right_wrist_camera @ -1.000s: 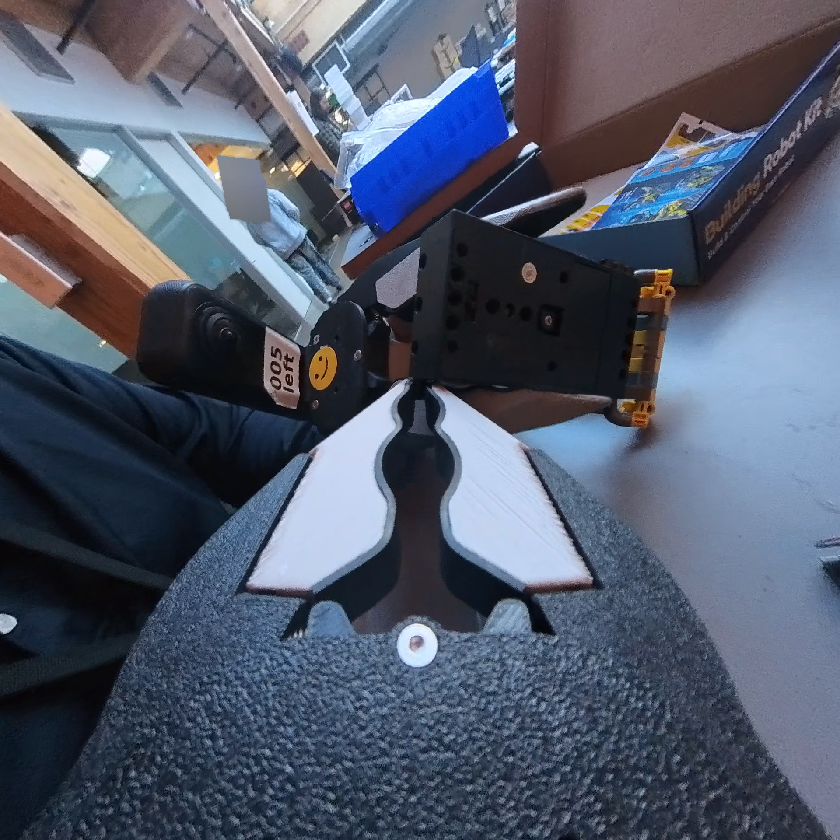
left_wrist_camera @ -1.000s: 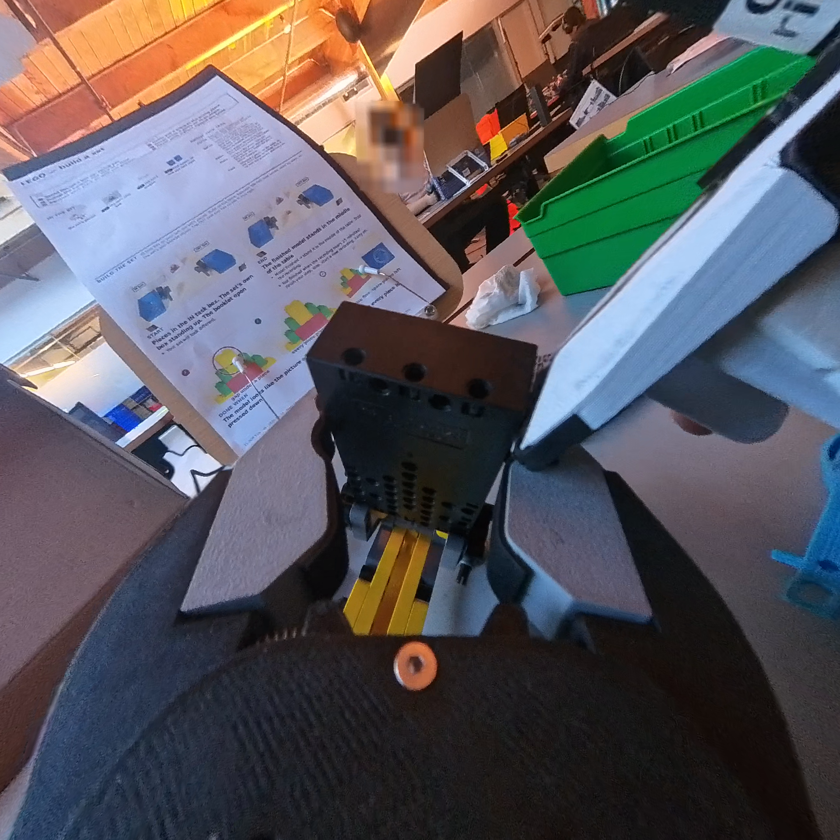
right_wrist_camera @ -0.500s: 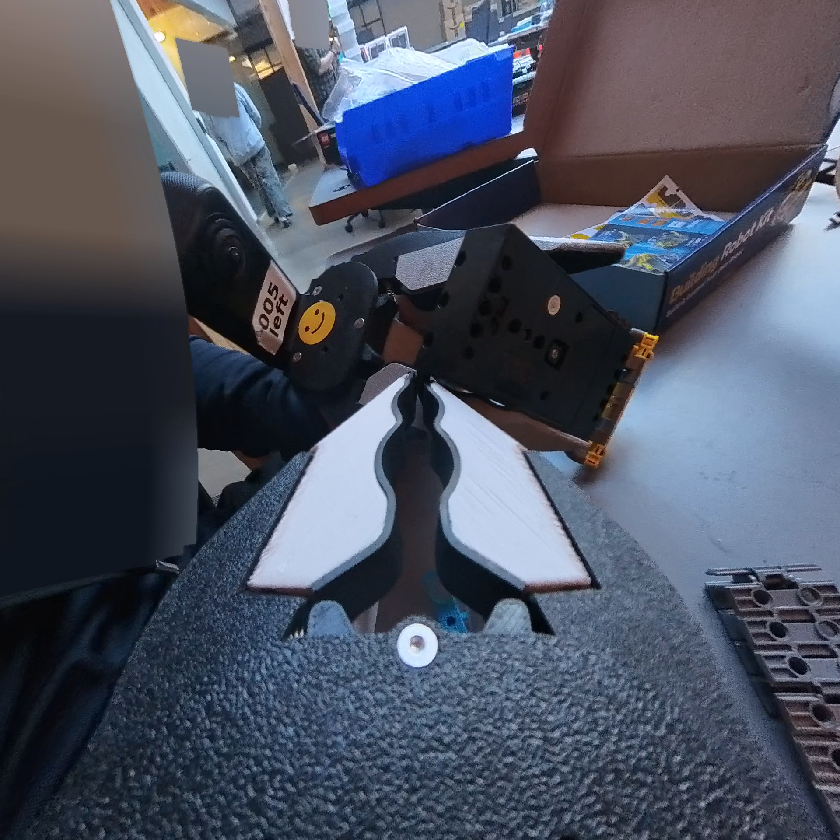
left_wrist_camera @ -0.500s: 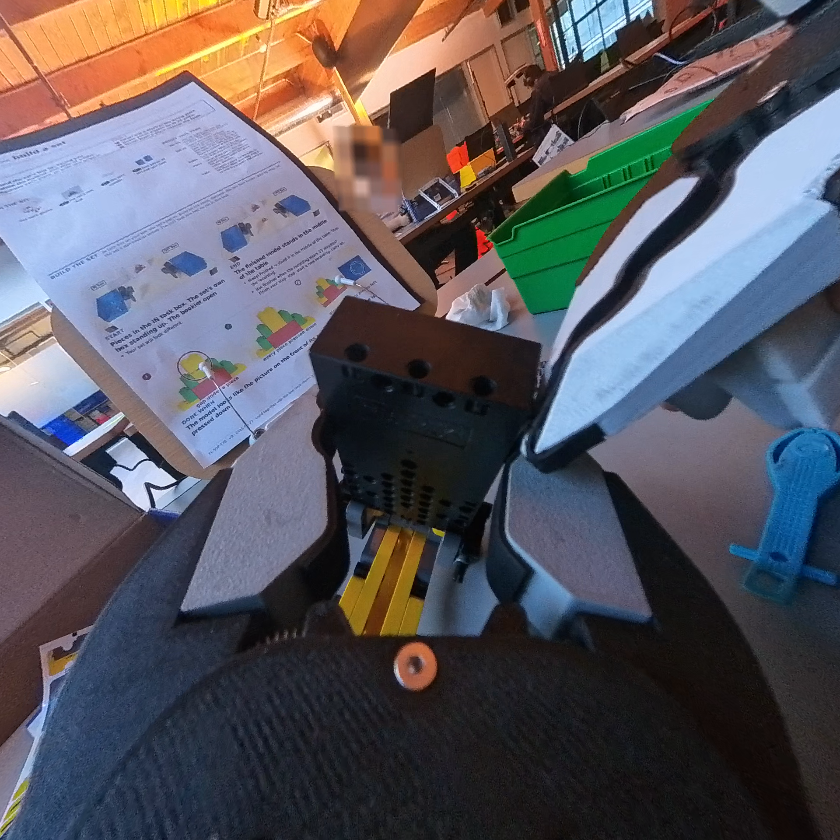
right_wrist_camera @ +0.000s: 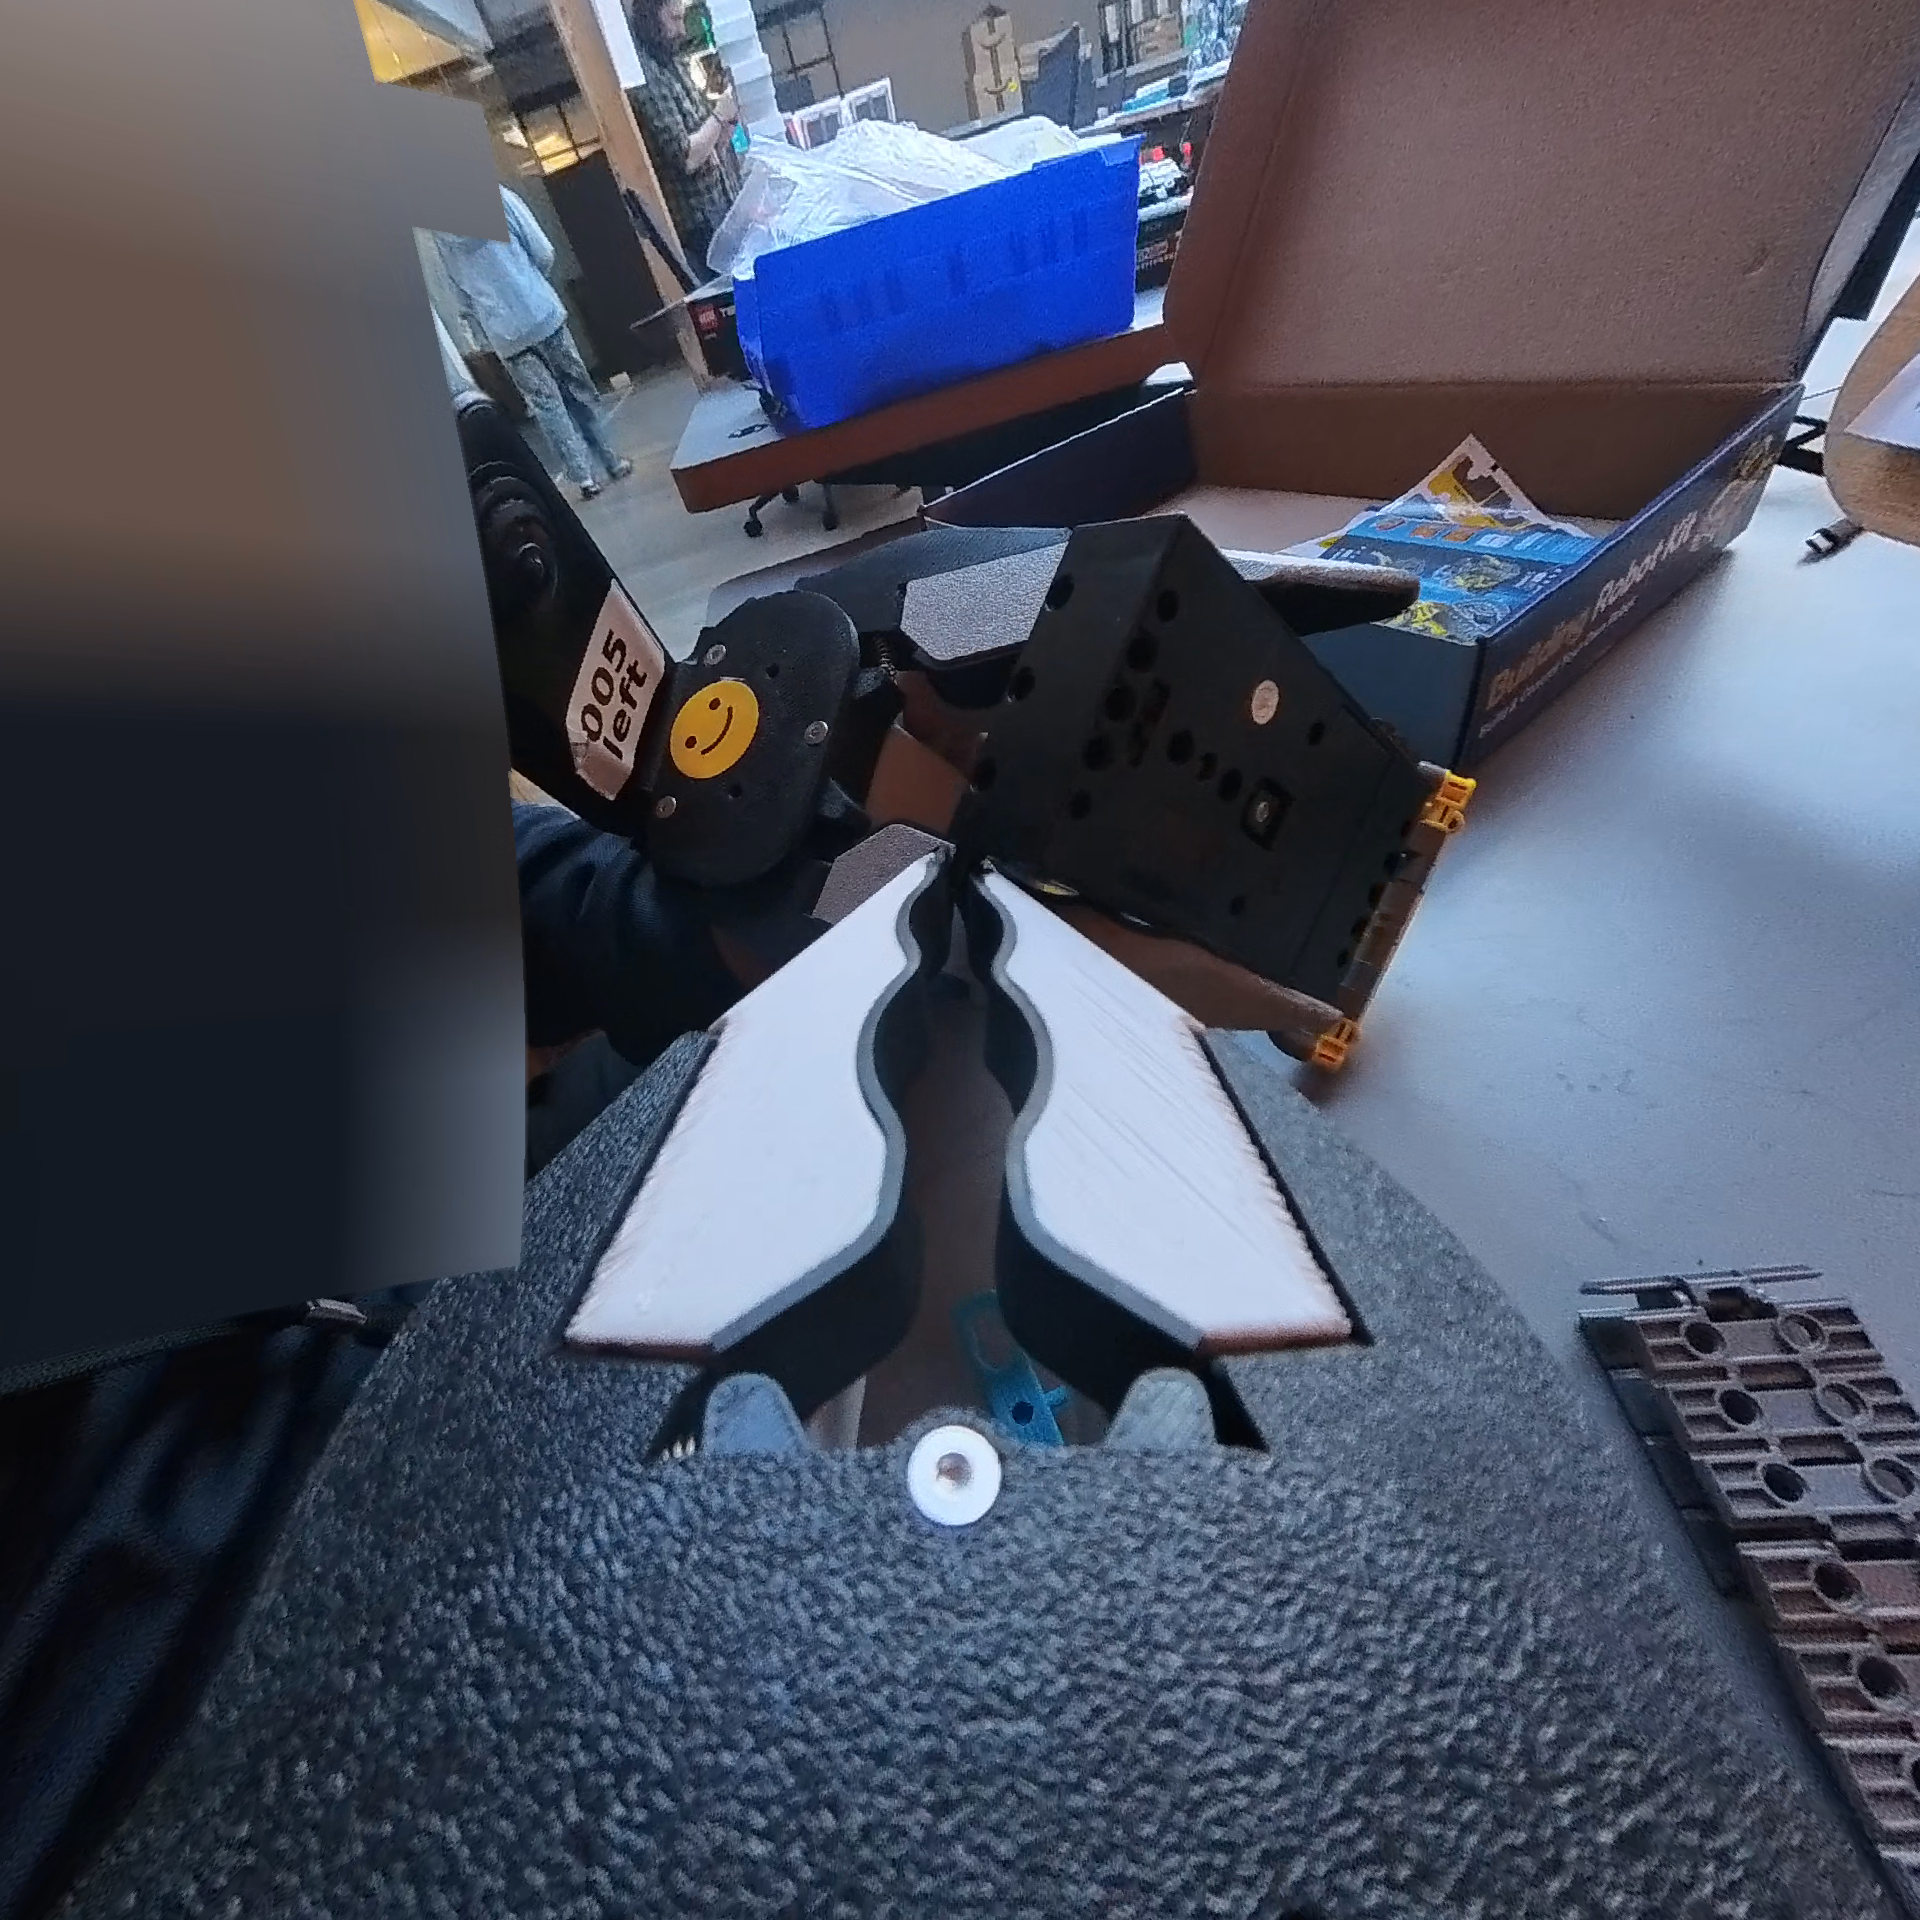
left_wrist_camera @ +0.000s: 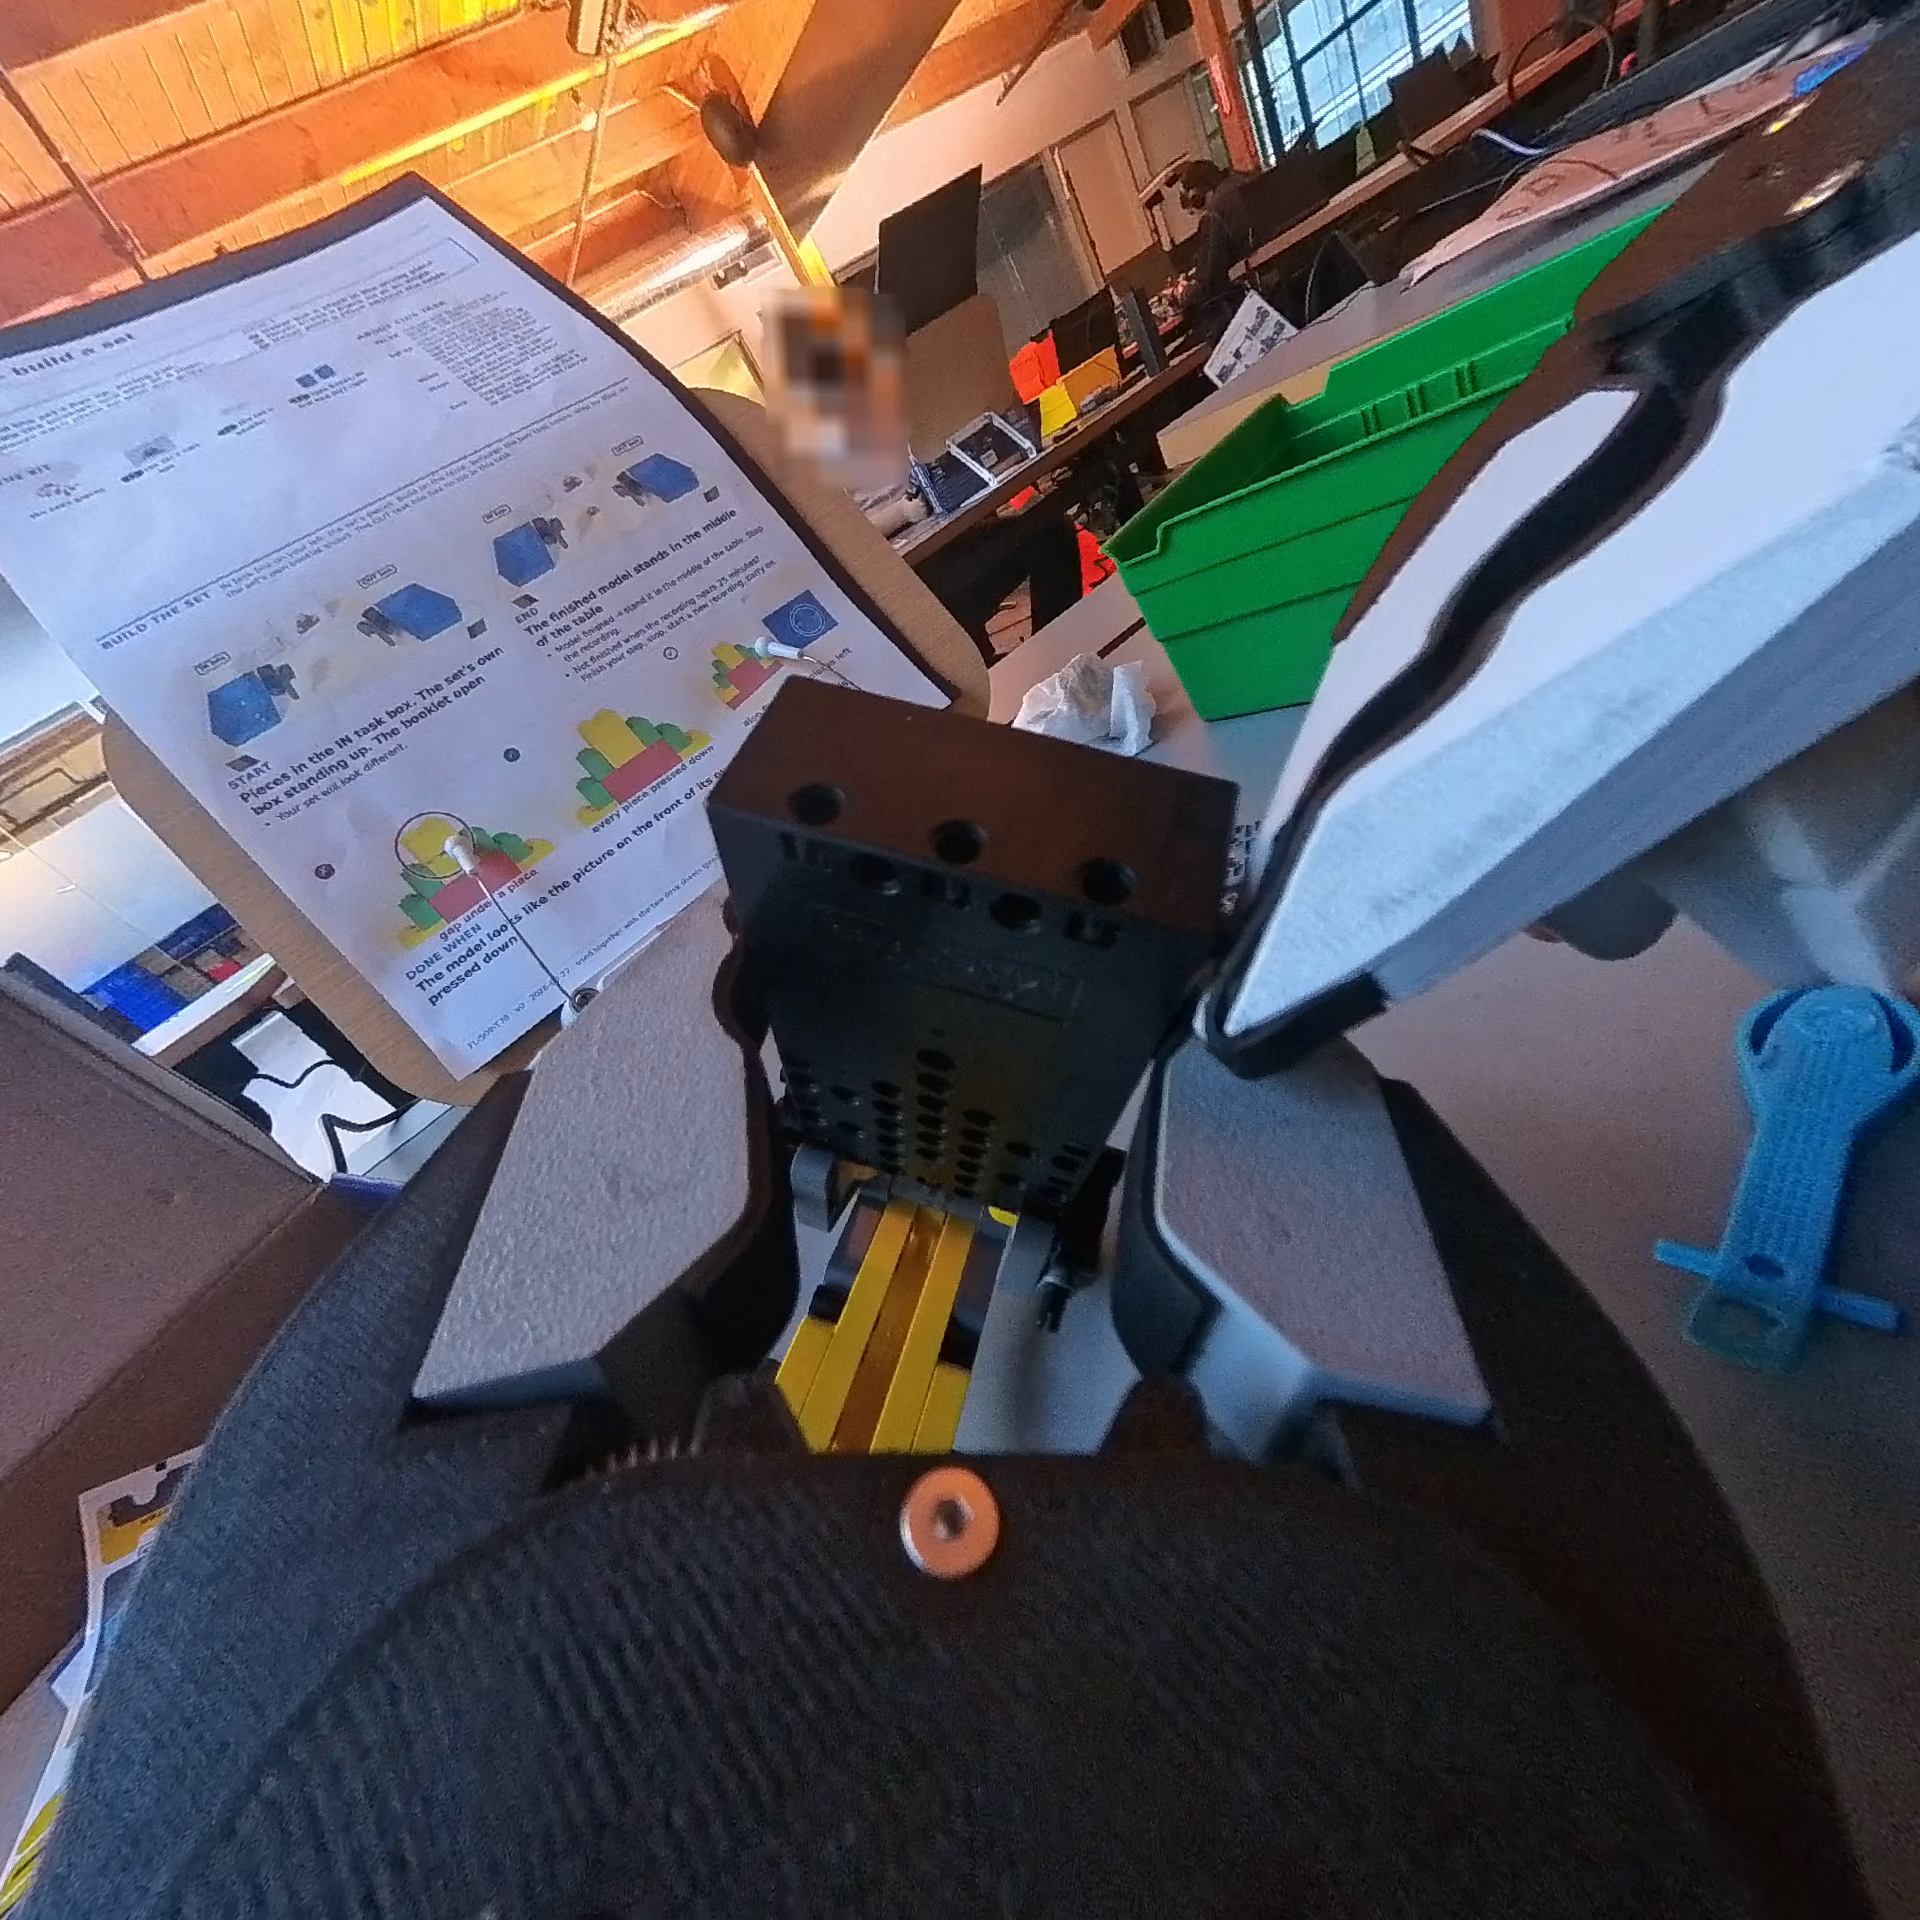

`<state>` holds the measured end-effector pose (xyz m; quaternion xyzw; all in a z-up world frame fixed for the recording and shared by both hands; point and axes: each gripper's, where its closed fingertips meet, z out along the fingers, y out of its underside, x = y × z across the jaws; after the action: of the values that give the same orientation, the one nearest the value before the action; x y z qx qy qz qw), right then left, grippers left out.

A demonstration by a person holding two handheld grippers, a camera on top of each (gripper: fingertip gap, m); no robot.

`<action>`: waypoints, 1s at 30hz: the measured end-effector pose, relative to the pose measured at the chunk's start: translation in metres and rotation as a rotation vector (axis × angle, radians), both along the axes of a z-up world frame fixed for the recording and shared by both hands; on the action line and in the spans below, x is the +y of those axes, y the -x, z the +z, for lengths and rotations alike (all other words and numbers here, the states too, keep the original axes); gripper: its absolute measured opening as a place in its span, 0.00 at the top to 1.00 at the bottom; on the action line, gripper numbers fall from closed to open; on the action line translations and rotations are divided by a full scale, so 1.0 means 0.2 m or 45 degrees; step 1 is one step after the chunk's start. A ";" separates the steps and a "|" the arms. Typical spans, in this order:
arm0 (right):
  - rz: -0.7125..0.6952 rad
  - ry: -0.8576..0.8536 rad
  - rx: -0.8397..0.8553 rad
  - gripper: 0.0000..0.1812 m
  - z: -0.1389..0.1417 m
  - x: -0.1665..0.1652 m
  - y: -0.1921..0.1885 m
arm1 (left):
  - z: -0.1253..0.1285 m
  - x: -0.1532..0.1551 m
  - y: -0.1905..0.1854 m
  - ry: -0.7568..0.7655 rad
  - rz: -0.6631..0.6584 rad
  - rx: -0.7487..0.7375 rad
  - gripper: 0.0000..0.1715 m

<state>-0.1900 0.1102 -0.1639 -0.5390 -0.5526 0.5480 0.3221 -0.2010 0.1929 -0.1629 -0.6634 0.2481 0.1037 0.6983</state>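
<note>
Grey table (right_wrist_camera: 1662,935); left tongs (left_wrist_camera: 951,1060) clamp black block (left_wrist_camera: 966,935); right tongs (right_wrist_camera: 961,883) closed.

Lighting: warm orange glow on the ceiling beams (left_wrist_camera: 312,114); cool daylight on the grey table (right_wrist_camera: 1662,935). Soft shadows. Strong wide-angle bending at edges. Near foreground slightly soft; blurred privacy patches present.

Left gripper (left_wrist_camera: 951,1049) blk textured body, grey pads, copper screw, round yellow sticker + white label, right gripper (right_wrist_camera: 951,883) blk pebbled shell, white wavy-edged fingers (right_wrist_camera: 769,1132), silver screw, dark sleeve (right_wrist_camera: 613,914)
</note>
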 end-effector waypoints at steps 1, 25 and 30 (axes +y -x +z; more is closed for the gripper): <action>-0.003 -0.002 0.001 0.99 0.00 0.00 0.00 | 0.00 0.00 0.00 -0.001 0.000 0.001 0.57; 0.127 -0.046 -0.079 0.99 0.03 0.02 -0.06 | 0.03 0.01 0.03 -0.029 0.039 0.012 0.56; 0.091 -0.137 0.074 1.00 0.15 0.14 -0.18 | 0.04 0.01 0.10 -0.011 0.034 -0.029 0.56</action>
<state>-0.1532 0.1372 -0.1341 -0.4849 -0.5905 0.5440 0.3468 -0.2215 0.1940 -0.1542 -0.6647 0.2308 0.1064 0.7026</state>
